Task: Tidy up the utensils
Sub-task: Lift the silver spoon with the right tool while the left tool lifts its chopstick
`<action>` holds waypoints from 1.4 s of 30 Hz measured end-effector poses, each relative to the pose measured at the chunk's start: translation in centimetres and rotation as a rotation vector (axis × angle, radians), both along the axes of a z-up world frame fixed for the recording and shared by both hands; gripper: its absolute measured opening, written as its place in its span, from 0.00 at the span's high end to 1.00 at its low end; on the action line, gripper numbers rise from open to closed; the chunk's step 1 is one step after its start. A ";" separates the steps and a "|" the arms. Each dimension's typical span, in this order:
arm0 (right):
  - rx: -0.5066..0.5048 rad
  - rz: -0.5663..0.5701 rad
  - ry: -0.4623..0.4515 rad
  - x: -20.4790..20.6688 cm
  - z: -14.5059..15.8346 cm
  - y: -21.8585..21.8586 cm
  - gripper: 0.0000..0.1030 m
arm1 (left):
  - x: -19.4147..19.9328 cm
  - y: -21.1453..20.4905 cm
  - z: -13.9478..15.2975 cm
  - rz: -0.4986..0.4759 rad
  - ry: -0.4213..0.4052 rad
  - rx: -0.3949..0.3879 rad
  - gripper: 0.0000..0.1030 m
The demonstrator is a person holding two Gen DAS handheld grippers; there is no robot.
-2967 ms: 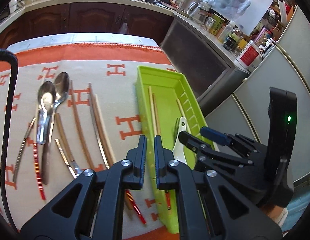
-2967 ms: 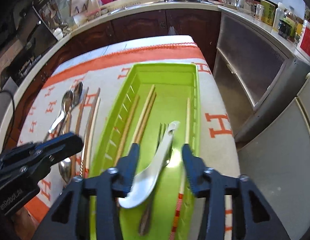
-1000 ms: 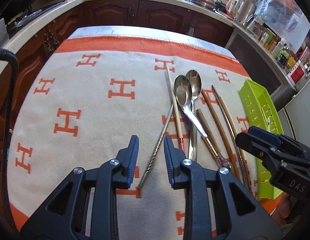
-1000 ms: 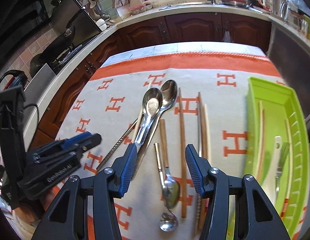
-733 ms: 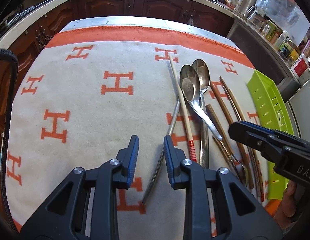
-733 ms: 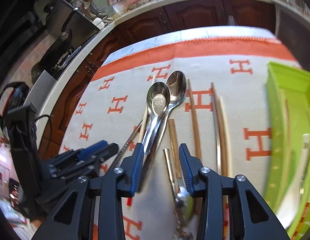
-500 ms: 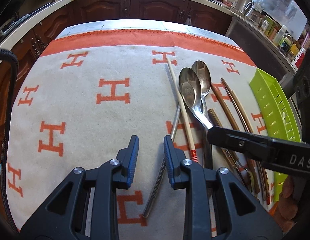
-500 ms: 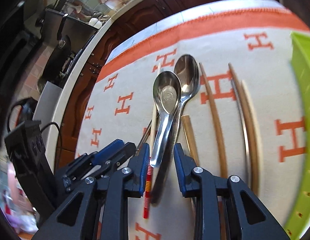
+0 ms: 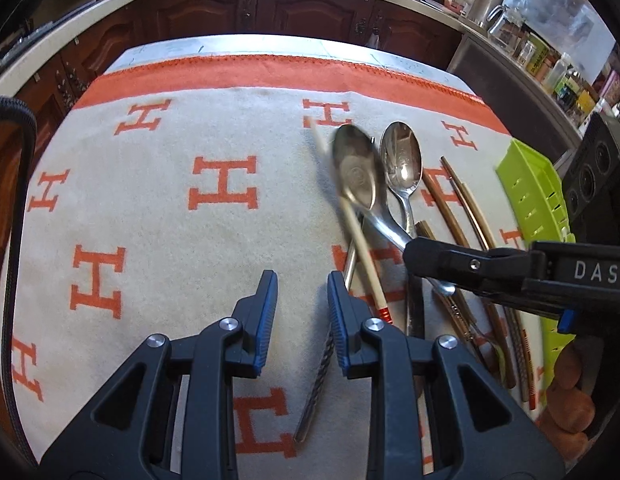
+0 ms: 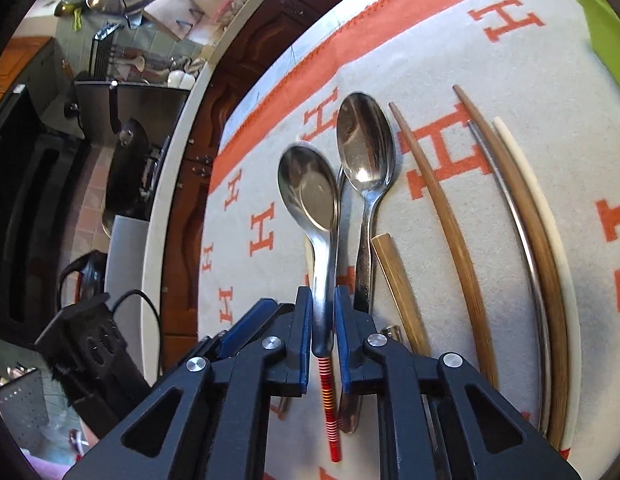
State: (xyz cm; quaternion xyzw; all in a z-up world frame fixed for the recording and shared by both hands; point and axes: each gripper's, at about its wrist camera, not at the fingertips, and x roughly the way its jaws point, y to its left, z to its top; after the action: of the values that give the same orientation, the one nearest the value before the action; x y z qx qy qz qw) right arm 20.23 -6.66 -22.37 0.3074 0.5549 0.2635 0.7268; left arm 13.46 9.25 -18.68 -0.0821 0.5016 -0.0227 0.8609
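The right gripper (image 10: 323, 312), fingers just closing, pinches the steel spoon (image 10: 315, 216) by its slim, stiff, slippery handle on the surface, bowl toward twelve o'clock; the left gripper (image 9: 302, 312) hovers part-spread, empty.

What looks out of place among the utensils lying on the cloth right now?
The cutlery mostly lies in a neat parallel row, but one twisted metal chopstick slants away from it toward the left gripper. The right gripper, jaws just closing, has the steel spoon by its handle, above a red-striped chopstick.
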 end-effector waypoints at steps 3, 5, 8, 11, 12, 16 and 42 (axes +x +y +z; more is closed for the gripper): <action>0.019 -0.011 -0.014 -0.3 0.7 -0.4 0.99 | -0.3 0.7 0.2 0.015 0.002 -0.049 0.78; 0.016 -0.020 -0.021 -0.6 1.1 -0.8 0.99 | -0.4 0.6 0.4 0.009 -0.003 -0.051 0.77; 0.021 -0.017 -0.021 -1.1 1.5 -1.3 0.99 | -0.5 0.3 0.5 -0.007 0.008 -0.063 0.76; 0.021 -0.015 -0.023 -1.7 1.8 -1.7 0.99 | -0.6 0.1 0.3 -0.004 0.025 -0.072 0.76; 0.024 -0.016 -0.024 -1.7 1.7 -1.8 0.99 | -0.7 0.1 0.3 -0.002 0.028 -0.077 0.76; 0.038 -0.042 -0.037 -2.4 2.3 -3.1 0.99 | -0.4 0.4 0.1 0.012 0.046 -0.104 0.76; 0.086 -0.149 -0.104 -5.9 4.3 -13.9 0.99 | 6.3 0.1 0.5 0.256 0.082 -0.242 0.76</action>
State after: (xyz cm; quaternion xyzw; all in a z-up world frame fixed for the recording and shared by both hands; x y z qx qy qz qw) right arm 14.37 -20.60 -18.04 0.3647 0.4800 0.2480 0.7584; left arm 19.78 9.37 -18.15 -0.2492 0.5155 0.0300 0.8193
